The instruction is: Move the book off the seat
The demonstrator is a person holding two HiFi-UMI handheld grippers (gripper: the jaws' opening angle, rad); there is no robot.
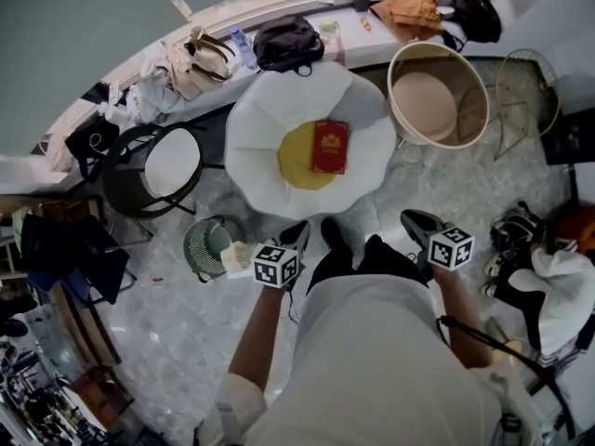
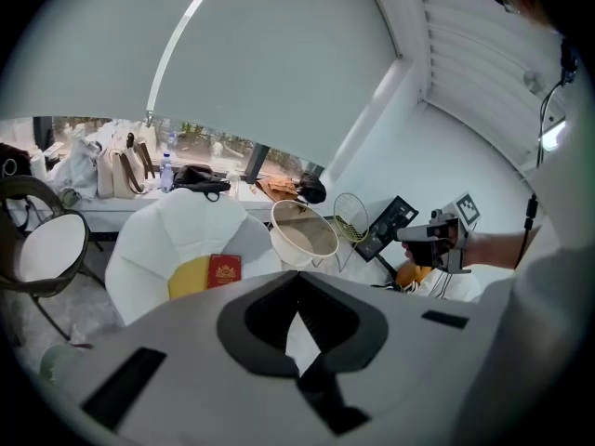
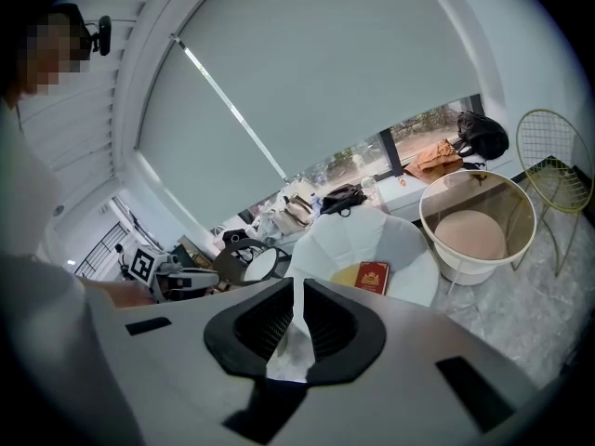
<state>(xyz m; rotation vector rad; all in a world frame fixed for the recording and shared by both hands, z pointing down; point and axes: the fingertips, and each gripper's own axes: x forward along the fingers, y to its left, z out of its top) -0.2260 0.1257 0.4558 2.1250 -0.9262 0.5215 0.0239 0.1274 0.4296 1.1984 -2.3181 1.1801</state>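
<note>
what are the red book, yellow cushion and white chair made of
The red book has a smooth cover with a gold emblem, likely card or coated board. The yellow cushion is matte and looks like fabric. The white chair is a petal-shaped shell with smooth panels, probably moulded plastic, though upholstery can't be ruled out.

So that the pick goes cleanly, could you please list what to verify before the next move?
1. Book flat on the yellow cushion, nothing on top: ok.
2. Left hand-held gripper empty: ok.
3. Right hand-held gripper empty: ok.
4. Jaws apart for a grasp: not ok, both shut.
5. Hand-held grippers at the book: not ok, both short of the white chair.
6. Spot to put the book down: cannot tell.
</note>
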